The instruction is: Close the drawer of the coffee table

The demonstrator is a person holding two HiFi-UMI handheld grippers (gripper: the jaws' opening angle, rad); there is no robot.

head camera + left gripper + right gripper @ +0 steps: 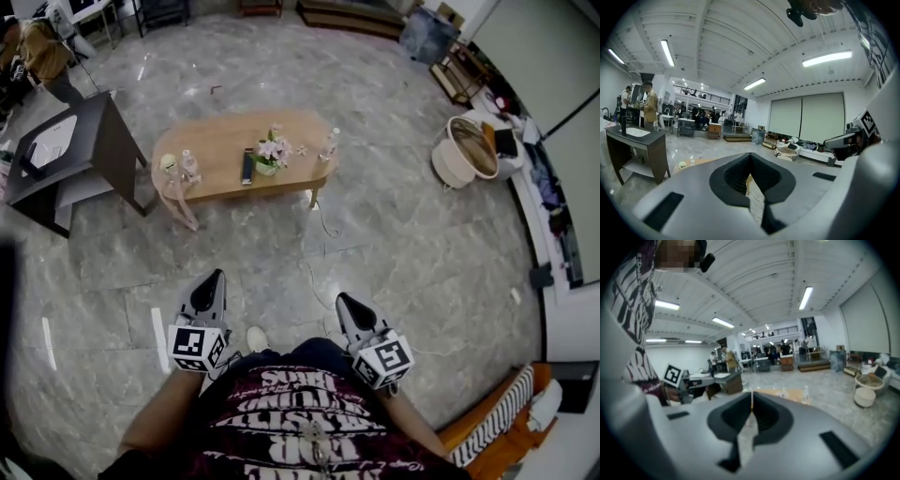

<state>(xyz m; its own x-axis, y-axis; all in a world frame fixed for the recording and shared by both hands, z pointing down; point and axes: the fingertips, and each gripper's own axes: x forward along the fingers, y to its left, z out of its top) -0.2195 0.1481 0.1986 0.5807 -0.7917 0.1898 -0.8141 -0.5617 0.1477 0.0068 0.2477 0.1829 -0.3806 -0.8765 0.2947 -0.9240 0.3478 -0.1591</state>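
The oval wooden coffee table (220, 150) stands on the marble floor some way ahead of me; it carries a flower pot (270, 156), a remote (247, 167) and small bottles. From here I cannot make out its drawer. My left gripper (214, 278) and right gripper (344, 301) are held low in front of my body, both shut and empty, both pointing toward the table and well short of it. The left gripper view shows its jaws (750, 161) pressed together with the table's edge (696, 162) beyond. The right gripper (752, 399) is likewise shut, with the table (787, 393) far off.
A dark side table (70, 155) stands left of the coffee table. A round woven basket chair (464, 150) sits at the right. A white cable (317, 272) trails over the floor between me and the table. A striped cushion (497, 412) lies at the lower right. People stand in the far background.
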